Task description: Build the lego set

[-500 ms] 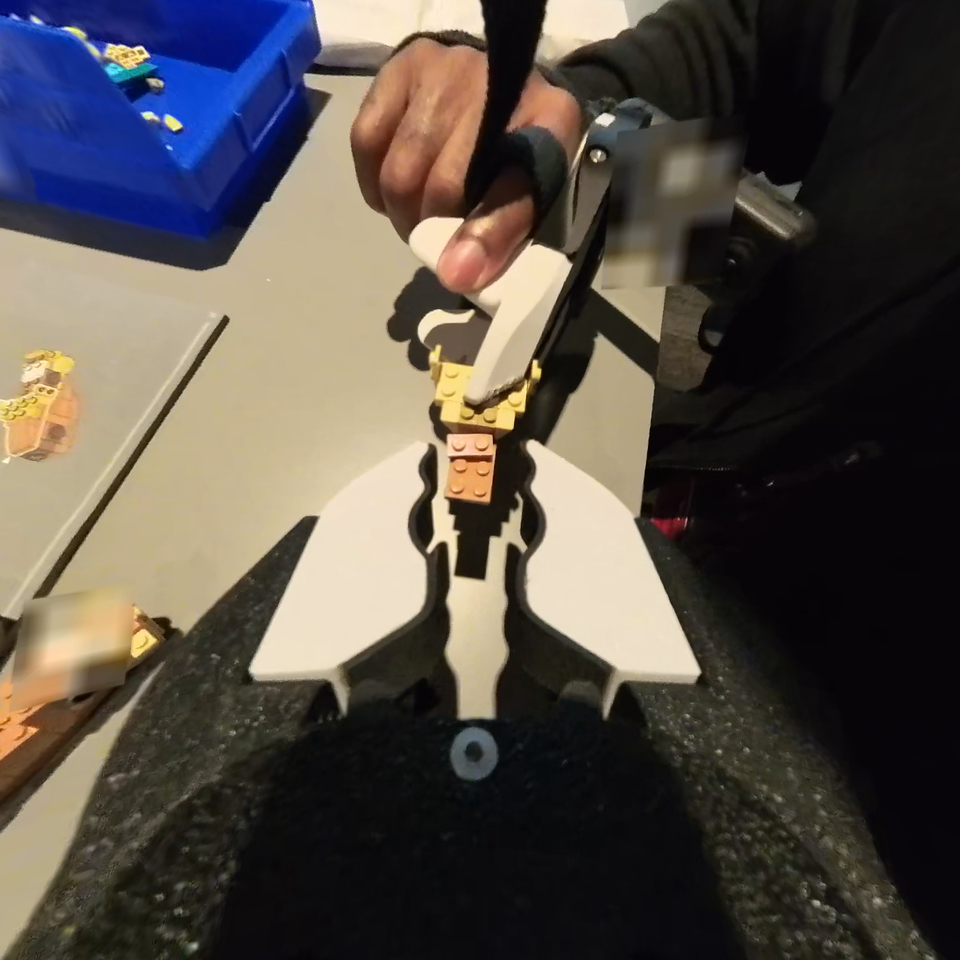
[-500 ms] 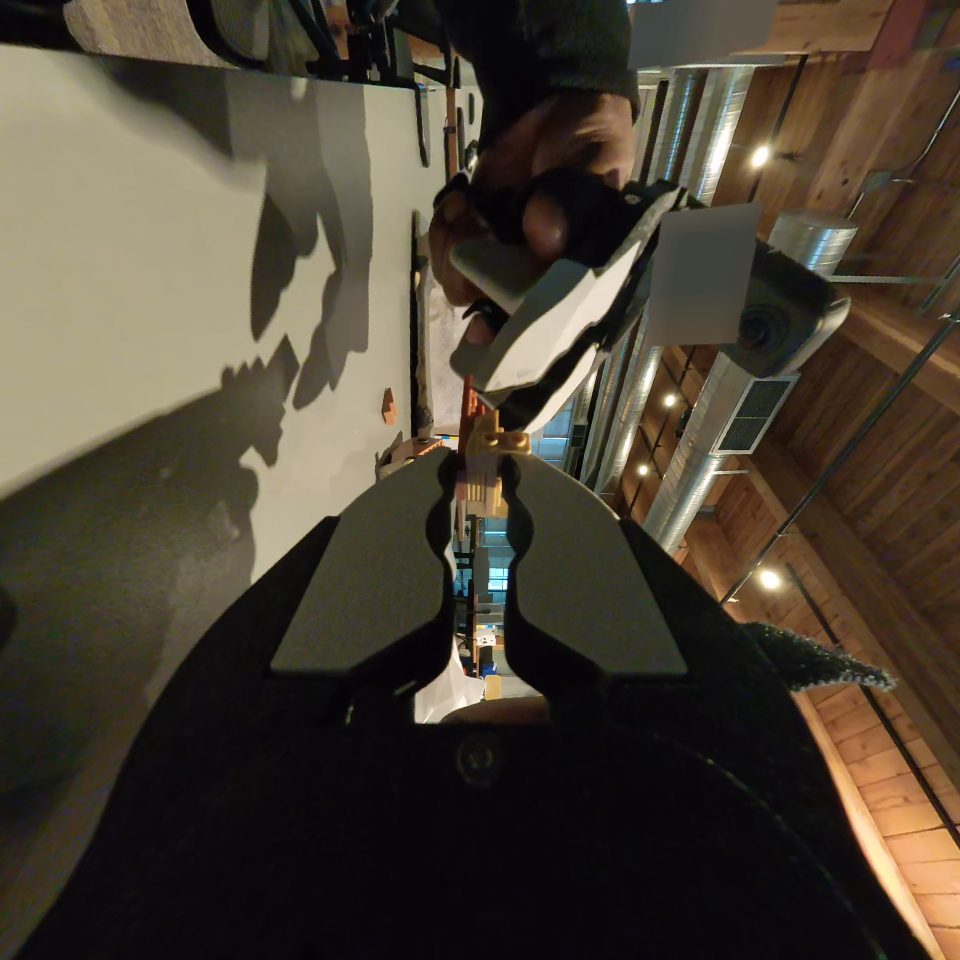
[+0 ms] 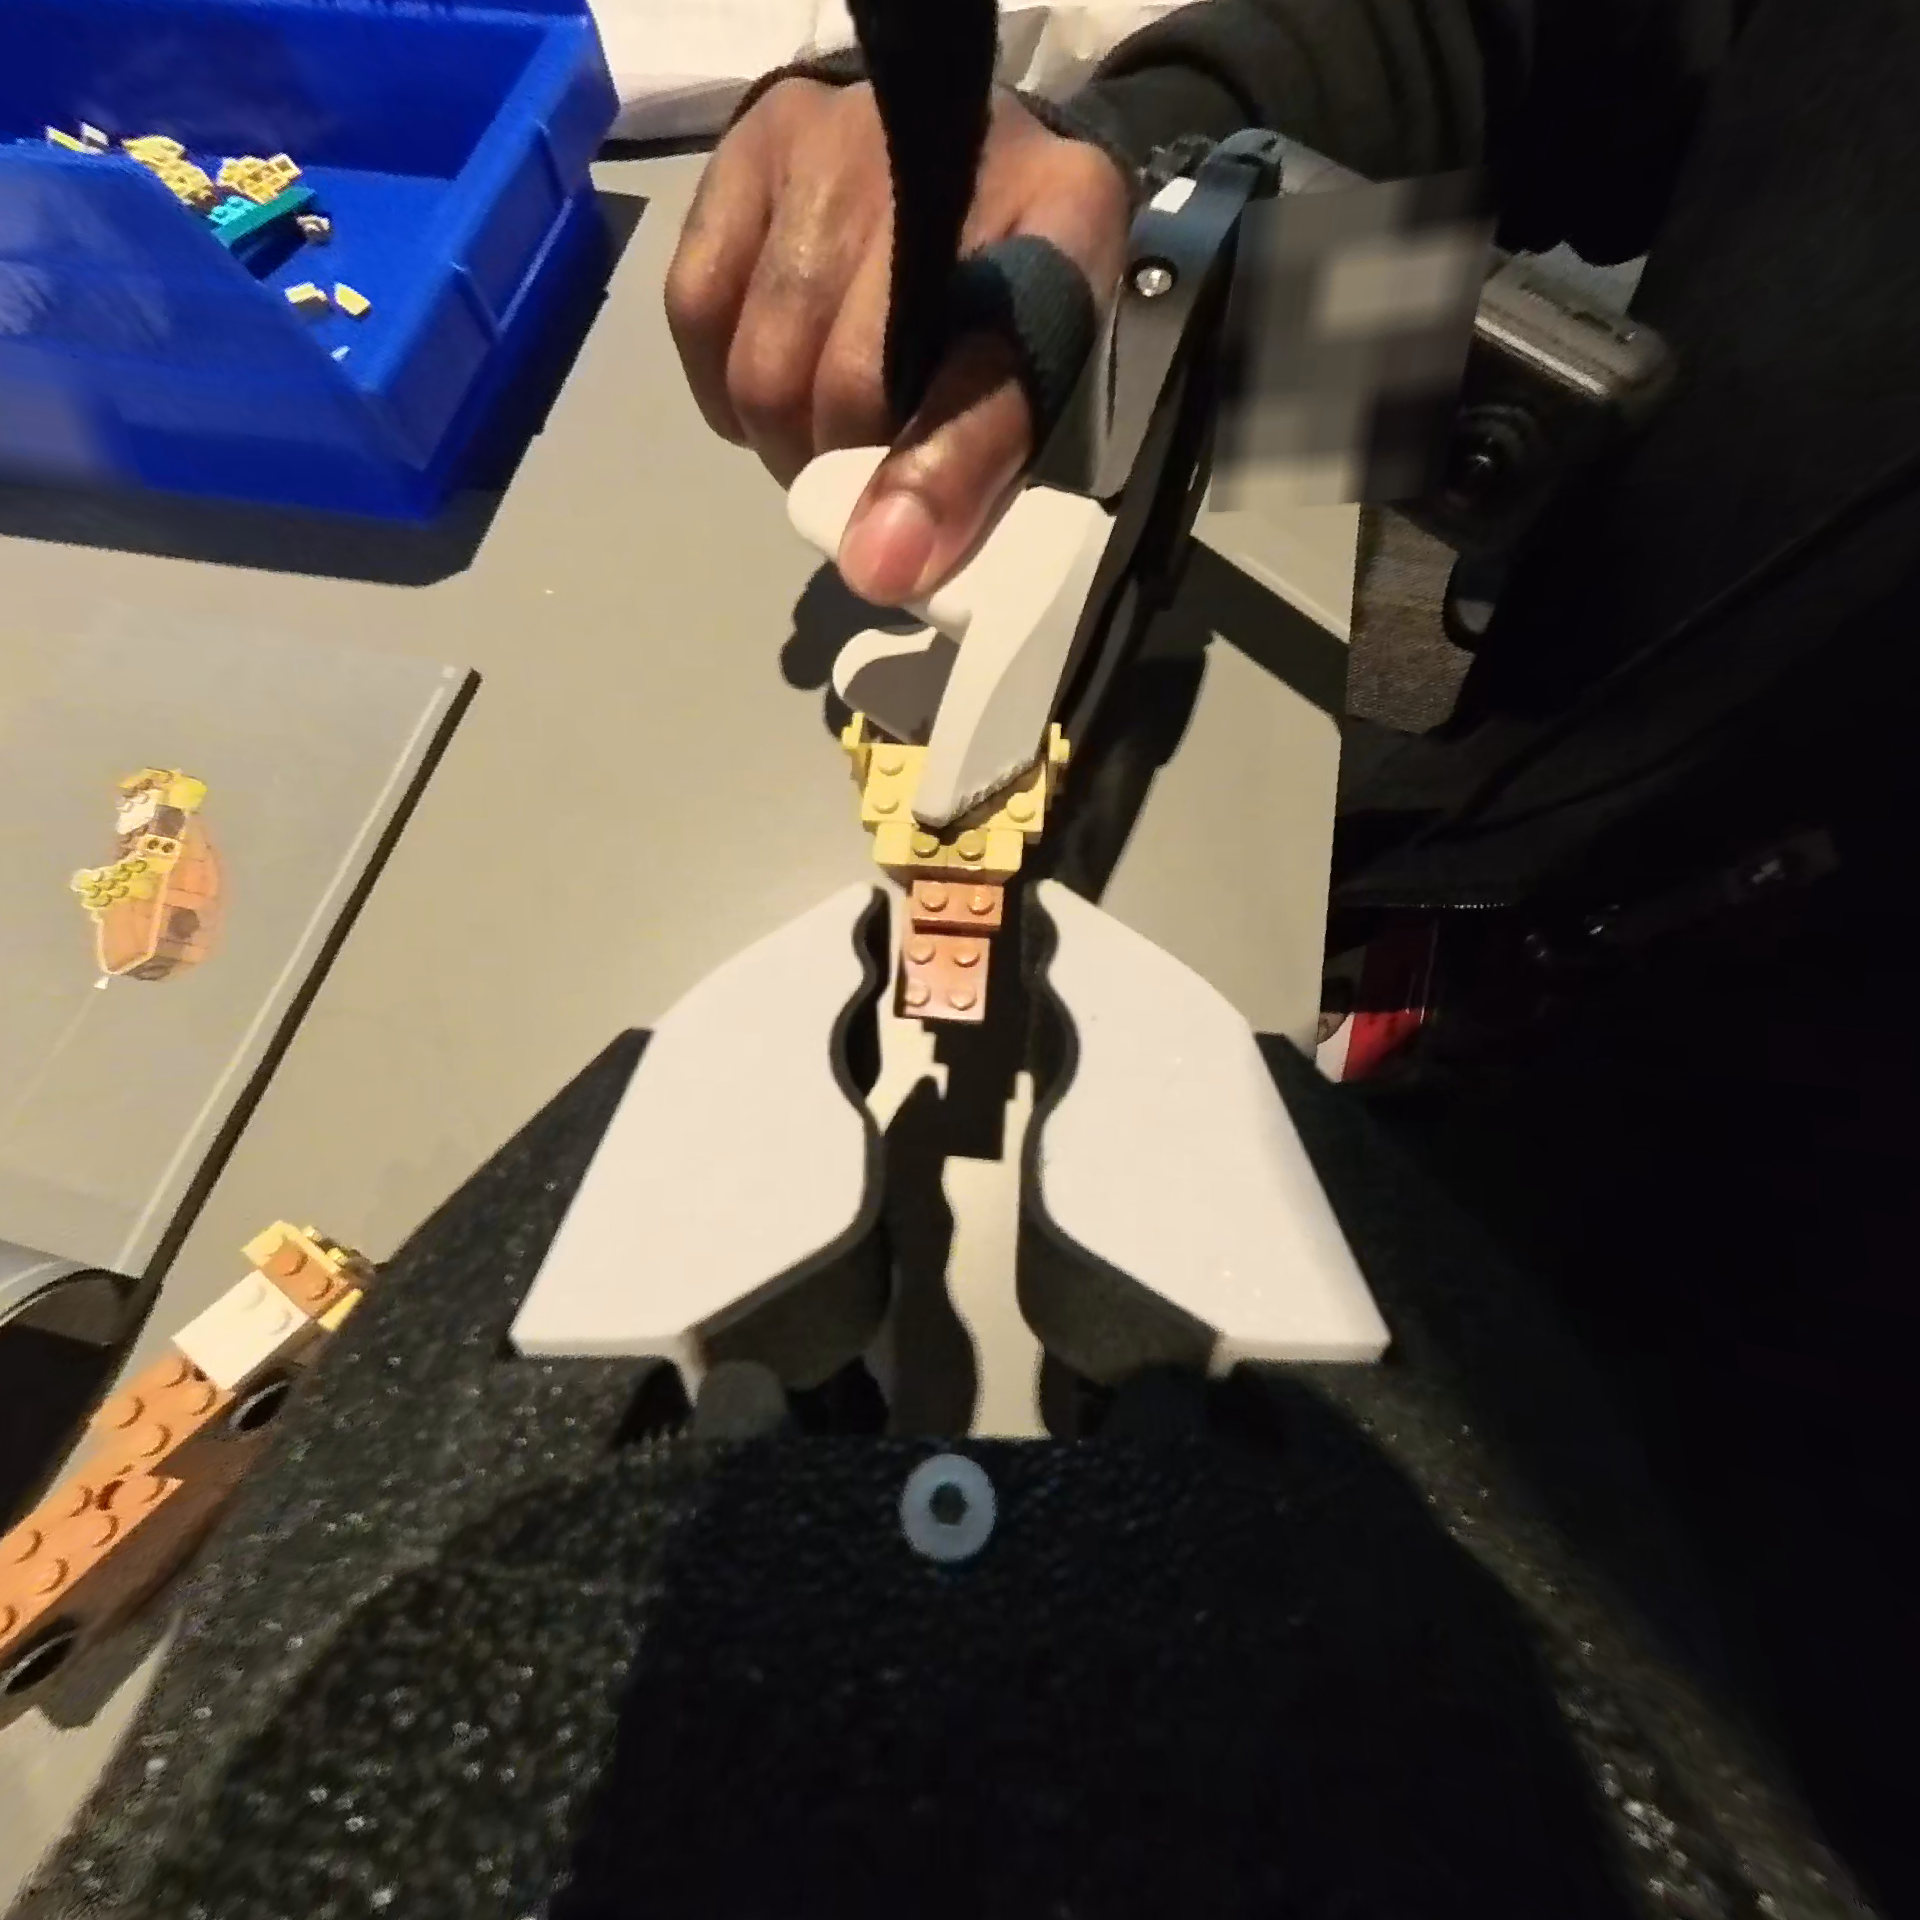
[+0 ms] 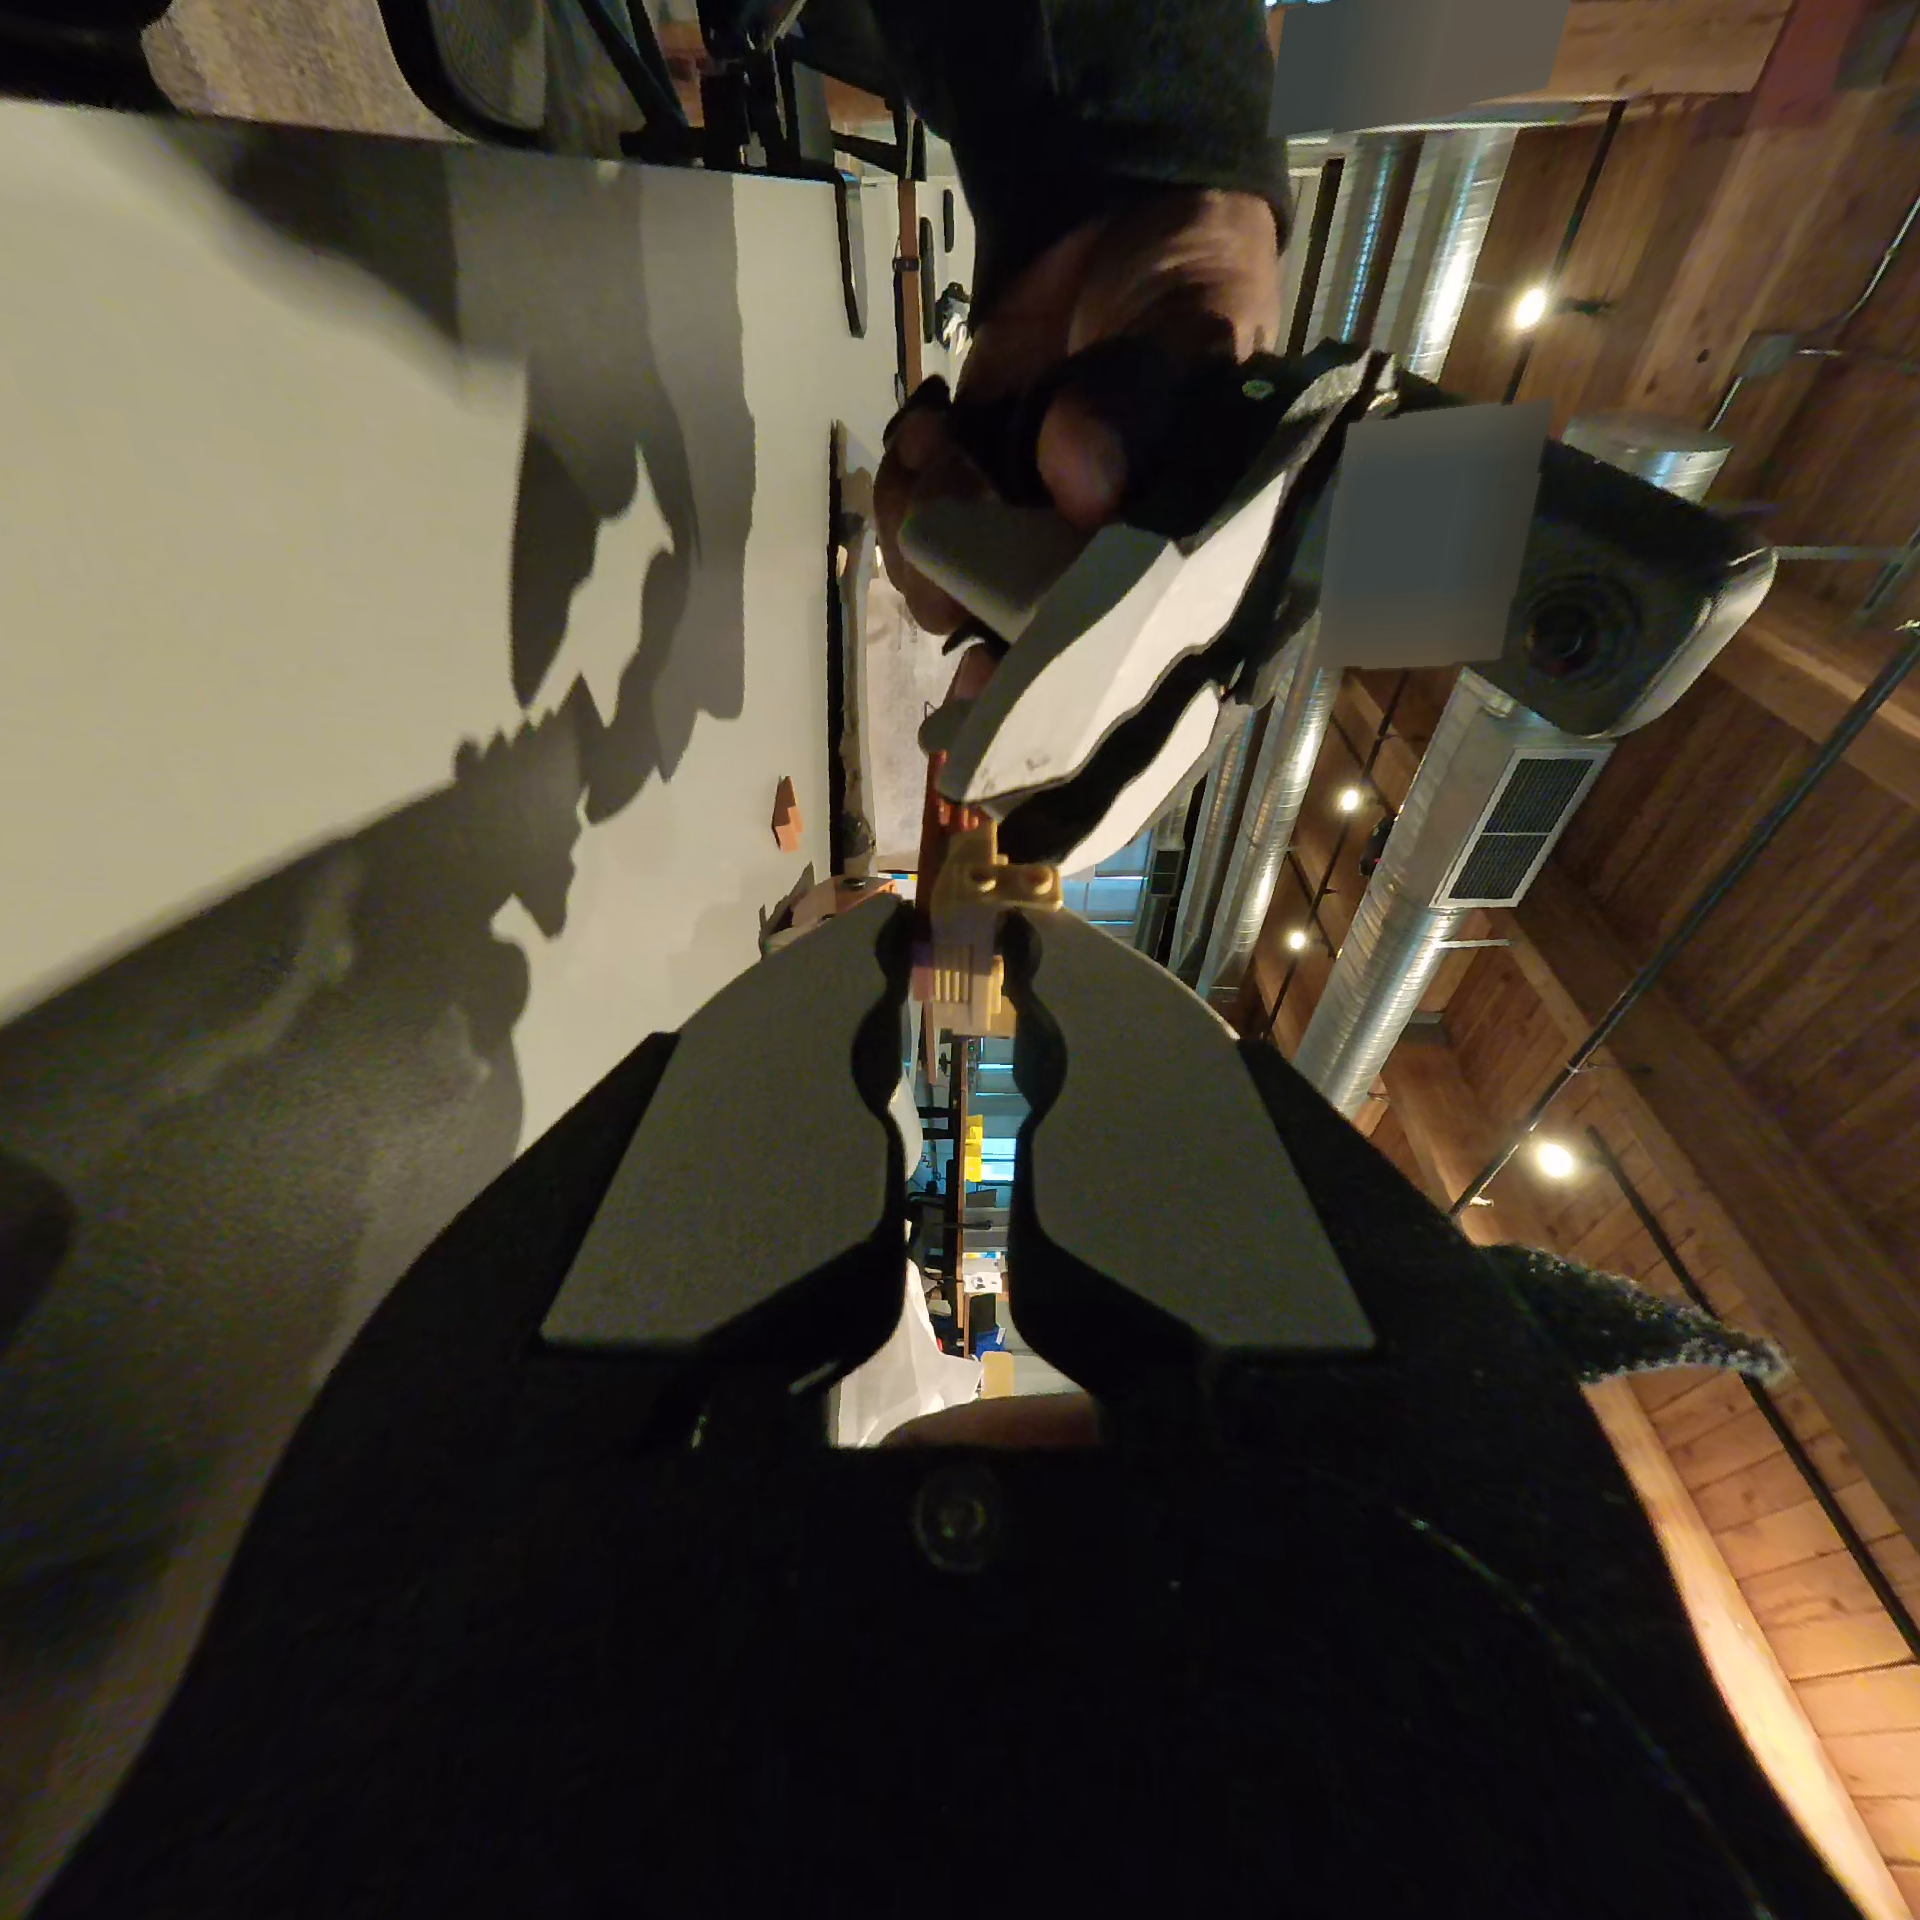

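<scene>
Left gripper point(image 3: 951, 961): fingers apart, the brown end of the lego piece point(image 3: 951, 961) sits in the gap between the tips; left wrist view shows daylight on both sides of the brick, so no clamp visible there. In the right wrist view the left gripper point(image 4: 971, 805) shows farther off, tips right at the piece's brown end, contact unclear. Right gripper point(image 4: 956, 961): closed down on the tan end of the piece point(image 4: 961, 935), which is pinched between the tips. From the left wrist view the right gripper point(image 3: 961, 800) comes in from above, white finger point(image 3: 987, 696) lying over the tan studs, hand point(image 3: 883, 312) on its handle with a black strap across the knuckles. Piece is a short stack: tan plates at the right gripper's end, two brown 2x2 plates stepping toward the left gripper, held in the air above the table point(image 3: 623, 727). Its stepped shadow falls on the table between the left fingers. Blue bin point(image 3: 312, 312) upper left with small loose tan and teal bits inside. Instruction sheet point(image 3: 208, 883) lies flat left of the grippers, showing a brown-and-tan model. A bigger partial build point(image 3: 156, 1403) of orange, brown, white and tan bricks sits at lower left, partly hidden by the gripper body. One small brown brick point(image 4: 787, 816) lies alone on the table in the right wrist view.
</scene>
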A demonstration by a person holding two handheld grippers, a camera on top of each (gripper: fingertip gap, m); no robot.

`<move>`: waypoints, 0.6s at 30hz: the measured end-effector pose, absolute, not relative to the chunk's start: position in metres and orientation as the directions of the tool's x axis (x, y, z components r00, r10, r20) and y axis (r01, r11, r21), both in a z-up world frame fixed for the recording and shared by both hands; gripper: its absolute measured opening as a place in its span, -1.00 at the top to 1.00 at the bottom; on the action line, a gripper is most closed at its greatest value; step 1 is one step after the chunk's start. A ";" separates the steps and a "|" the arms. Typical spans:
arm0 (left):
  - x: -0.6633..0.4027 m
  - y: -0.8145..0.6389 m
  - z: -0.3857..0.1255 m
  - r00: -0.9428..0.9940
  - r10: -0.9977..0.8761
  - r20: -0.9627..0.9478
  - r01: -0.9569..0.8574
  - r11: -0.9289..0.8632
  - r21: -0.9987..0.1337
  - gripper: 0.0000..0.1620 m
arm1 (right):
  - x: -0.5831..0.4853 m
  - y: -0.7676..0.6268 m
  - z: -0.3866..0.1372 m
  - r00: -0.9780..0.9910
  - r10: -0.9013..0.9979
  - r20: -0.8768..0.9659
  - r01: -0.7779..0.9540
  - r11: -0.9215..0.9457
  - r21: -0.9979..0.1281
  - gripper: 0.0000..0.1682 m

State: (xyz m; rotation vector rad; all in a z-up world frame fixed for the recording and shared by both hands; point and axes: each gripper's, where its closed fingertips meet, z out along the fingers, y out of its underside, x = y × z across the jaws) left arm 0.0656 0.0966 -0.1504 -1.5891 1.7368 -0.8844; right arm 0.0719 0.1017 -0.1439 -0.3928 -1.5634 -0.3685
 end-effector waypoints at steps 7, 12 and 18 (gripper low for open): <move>0.066 0.098 -0.148 -0.070 -0.998 0.002 -0.572 0.039 -0.820 0.71 | 0.072 0.101 -0.143 -0.019 0.021 1.000 0.463 0.886 -0.010 0.81; 0.065 0.099 -0.150 -0.070 -0.998 0.002 -0.578 0.039 -0.815 0.72 | 0.071 0.101 -0.143 -0.019 0.019 1.000 0.461 0.887 -0.008 0.81; 0.066 0.100 -0.149 -0.068 -0.998 0.001 -0.577 0.039 -0.816 0.72 | 0.071 0.101 -0.143 -0.021 0.018 1.000 0.462 0.887 -0.006 0.81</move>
